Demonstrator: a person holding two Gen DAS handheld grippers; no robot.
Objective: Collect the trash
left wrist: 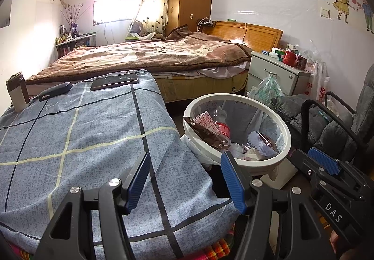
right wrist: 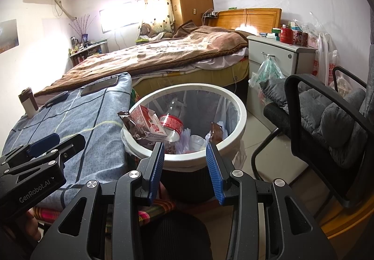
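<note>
While both tongs hang wide and empty, trash fills the bin (right wrist: pixel 233 105).
Left tongs (left wrist: pixel 185 180), right tongs (right wrist: pixel 184 159); the carton (right wrist: pixel 149 125) leaning on the rim could topple out if nudged.

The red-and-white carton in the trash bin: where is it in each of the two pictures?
Left wrist view: the carton sits right of centre, against the bin's left rim.
Right wrist view: the carton is near the middle, again at the left rim.
Shared landmark: the phone on the blue checked cloth.
</note>
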